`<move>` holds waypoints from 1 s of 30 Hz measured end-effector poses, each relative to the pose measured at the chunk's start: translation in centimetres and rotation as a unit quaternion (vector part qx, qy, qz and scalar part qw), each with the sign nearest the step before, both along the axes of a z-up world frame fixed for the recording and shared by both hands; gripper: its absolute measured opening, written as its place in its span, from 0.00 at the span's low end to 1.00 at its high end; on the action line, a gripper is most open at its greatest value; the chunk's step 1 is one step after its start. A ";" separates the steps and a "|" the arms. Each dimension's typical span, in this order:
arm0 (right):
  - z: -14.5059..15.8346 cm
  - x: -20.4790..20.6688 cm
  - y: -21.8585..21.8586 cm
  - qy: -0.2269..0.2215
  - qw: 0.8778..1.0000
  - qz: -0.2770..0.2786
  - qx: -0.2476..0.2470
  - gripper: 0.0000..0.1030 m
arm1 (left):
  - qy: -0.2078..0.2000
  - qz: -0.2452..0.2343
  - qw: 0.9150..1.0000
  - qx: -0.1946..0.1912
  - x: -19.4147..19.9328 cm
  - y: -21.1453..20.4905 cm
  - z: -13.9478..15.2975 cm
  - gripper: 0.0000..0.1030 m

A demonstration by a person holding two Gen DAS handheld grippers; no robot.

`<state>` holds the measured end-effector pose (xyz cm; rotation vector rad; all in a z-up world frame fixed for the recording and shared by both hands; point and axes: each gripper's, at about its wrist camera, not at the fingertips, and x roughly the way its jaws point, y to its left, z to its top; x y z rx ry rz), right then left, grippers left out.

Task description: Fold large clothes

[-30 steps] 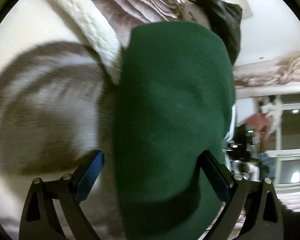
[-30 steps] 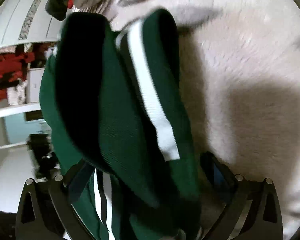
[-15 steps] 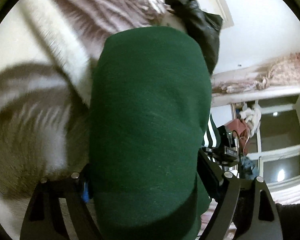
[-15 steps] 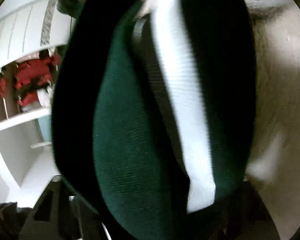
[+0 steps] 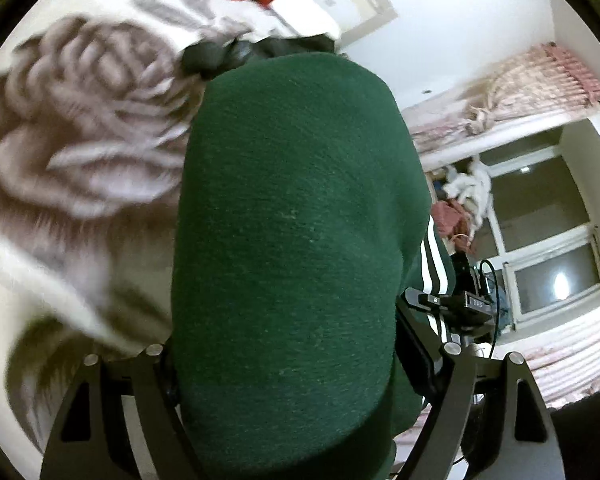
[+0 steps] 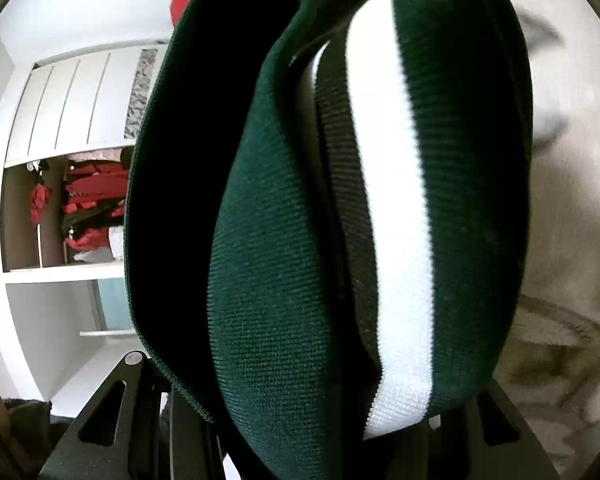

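left gripper (image 5: 288, 372): jaws have just been closing, clamped on a thick fold of the green garment (image 5: 296, 240), frame centre | right gripper (image 6: 324, 408): jaws just closing, clamped on the garment's white-striped band (image 6: 396, 220) | patterned blanket (image 5: 80, 152): upper left, behind the garment

Dim warm indoor light, small lamp glare in the window (image 5: 560, 282); blanket (image 5: 80, 168) motion-blurred, heavy fisheye bending, black corners.
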<state>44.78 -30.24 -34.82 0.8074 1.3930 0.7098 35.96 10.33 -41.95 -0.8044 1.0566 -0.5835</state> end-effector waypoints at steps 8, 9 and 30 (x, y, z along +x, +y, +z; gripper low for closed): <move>13.0 10.2 -4.1 -0.054 0.997 -0.033 -0.041 0.43 | -0.029 -0.027 0.999 -0.023 13.6 -0.7 7.4 0.78; 14.0 12.2 -5.0 -0.057 0.997 -0.034 -0.044 0.43 | -0.032 -0.028 0.999 -0.024 15.8 -0.8 7.9 0.78; -2.7 45.2 -14.9 -0.013 0.996 -0.060 -0.058 0.47 | 0.024 -0.036 0.999 0.024 40.9 -0.6 -12.1 0.89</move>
